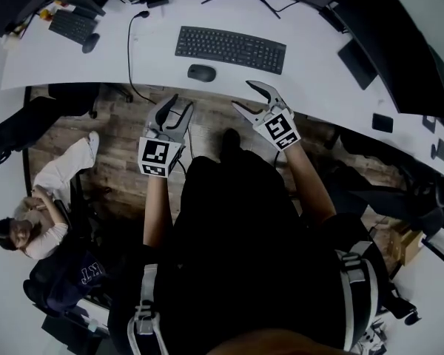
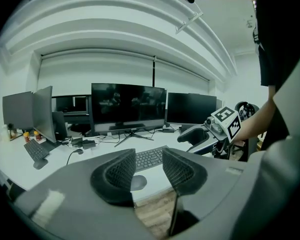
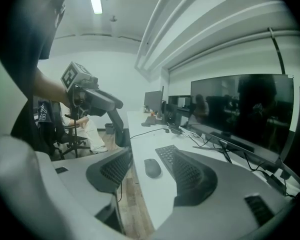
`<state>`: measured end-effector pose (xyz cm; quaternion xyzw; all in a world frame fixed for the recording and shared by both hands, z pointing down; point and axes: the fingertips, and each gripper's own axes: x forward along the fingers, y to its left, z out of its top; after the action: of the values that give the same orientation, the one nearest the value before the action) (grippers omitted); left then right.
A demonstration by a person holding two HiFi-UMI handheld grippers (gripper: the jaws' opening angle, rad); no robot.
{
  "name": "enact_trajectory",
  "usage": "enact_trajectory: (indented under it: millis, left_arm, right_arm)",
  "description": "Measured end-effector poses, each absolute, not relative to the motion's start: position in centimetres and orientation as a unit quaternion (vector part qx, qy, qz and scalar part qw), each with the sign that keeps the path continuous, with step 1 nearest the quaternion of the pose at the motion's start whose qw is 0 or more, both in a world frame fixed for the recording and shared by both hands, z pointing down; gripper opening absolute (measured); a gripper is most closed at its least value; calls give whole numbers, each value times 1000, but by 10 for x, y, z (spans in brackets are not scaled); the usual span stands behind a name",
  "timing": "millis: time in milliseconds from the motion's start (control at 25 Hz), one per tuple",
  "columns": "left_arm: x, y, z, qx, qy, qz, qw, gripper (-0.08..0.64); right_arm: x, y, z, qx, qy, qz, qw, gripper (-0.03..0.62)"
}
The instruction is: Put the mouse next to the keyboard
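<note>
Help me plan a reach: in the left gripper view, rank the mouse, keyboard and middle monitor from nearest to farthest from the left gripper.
1. Mouse, straight ahead, seen through the gap between the jaws.
2. Keyboard, just behind the mouse.
3. Middle monitor, farthest back, behind the keyboard.

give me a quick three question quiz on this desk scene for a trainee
1. True or false: the left gripper is holding the mouse.
2. Where does that mouse lie? (a) on the floor (b) on the desk, between the keyboard and the desk's near edge (c) on top of the keyboard
3. Fill in: the right gripper has its jaws ____ with nothing between them.

Key: 1 false; 2 b; 3 open
</note>
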<state>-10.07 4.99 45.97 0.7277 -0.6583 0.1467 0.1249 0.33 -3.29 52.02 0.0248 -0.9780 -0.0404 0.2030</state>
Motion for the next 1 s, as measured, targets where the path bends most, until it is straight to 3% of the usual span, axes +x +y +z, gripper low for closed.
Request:
enact_trajectory:
  millis: [1000]
  left_arm:
    - [-128, 34, 463, 705, -684, 145, 120, 167]
  right_arm:
    - [-30, -44, 534, -28, -975, -57, 214, 275]
